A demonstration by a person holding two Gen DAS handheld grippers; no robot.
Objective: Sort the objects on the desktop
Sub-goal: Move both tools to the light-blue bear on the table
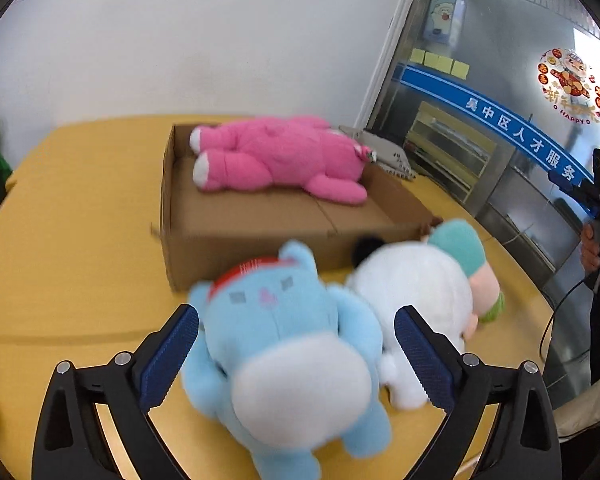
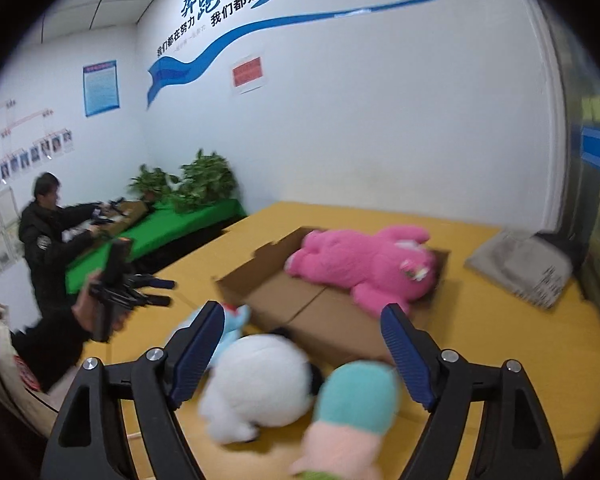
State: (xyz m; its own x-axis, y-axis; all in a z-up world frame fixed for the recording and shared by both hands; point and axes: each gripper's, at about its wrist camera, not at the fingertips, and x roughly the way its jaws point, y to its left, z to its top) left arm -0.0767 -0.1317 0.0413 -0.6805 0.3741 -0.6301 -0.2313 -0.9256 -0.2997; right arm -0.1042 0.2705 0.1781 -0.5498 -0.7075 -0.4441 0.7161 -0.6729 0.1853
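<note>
Pink plush [image 1: 276, 156] lies in box [image 1: 284, 216]; blue plush [image 1: 284, 344] beside white plush [image 1: 416, 292].

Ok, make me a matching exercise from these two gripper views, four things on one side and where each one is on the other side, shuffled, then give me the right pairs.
Things:
1. pink plush
2. blue plush
3. white plush
4. grey bag

Places:
A. between the open fingers of the left gripper
B. lying in the cardboard box
C. on the yellow table behind the box
D. between the open fingers of the right gripper, on the table in front of the box

Pairs: 1-B, 2-A, 3-D, 4-C
</note>
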